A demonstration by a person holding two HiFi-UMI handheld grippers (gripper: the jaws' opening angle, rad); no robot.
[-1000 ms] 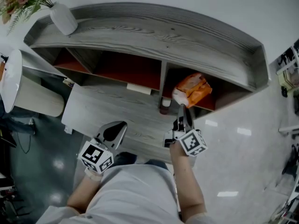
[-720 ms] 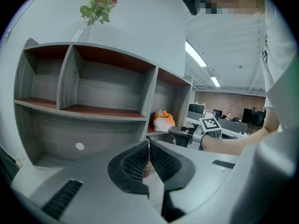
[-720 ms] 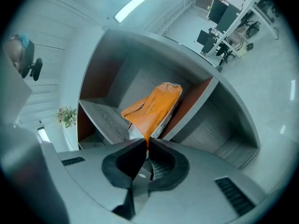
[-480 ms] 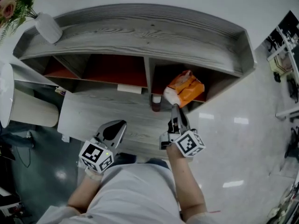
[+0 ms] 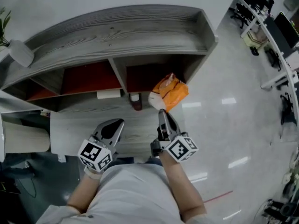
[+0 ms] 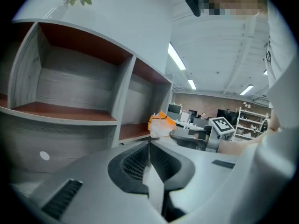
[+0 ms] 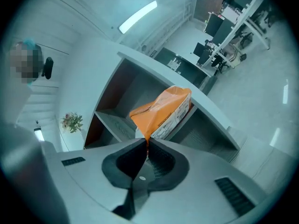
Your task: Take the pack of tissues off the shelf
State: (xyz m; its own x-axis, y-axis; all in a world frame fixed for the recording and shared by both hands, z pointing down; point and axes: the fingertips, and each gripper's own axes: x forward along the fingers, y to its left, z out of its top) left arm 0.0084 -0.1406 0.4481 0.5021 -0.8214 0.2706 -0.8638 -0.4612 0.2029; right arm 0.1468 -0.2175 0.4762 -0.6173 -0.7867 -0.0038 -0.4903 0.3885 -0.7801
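The orange and white pack of tissues (image 5: pixel 168 92) hangs in the air in front of the grey shelf unit (image 5: pixel 117 31), outside its right-hand compartment. My right gripper (image 5: pixel 161 111) is shut on the pack's near edge; in the right gripper view the tissues (image 7: pixel 163 108) rise straight from the closed jaws of the right gripper (image 7: pixel 147 144). My left gripper (image 5: pixel 113 125) hovers low over the grey lower board, shut with nothing in it. In the left gripper view the left gripper (image 6: pixel 149 146) points at the shelf, with the tissues (image 6: pixel 160 124) to the right.
A small dark bottle (image 5: pixel 136 101) stands at the divider's foot, next to a white slip (image 5: pixel 109 94). A white vase (image 5: pixel 18 52) sits on the shelf top at left. Glossy floor (image 5: pixel 224 106) spreads to the right, with desks and chairs (image 5: pixel 266 27) far right.
The right gripper has drawn the pack out of the right compartment and a little to the left. The head view has swung right. The left gripper has stayed in place.
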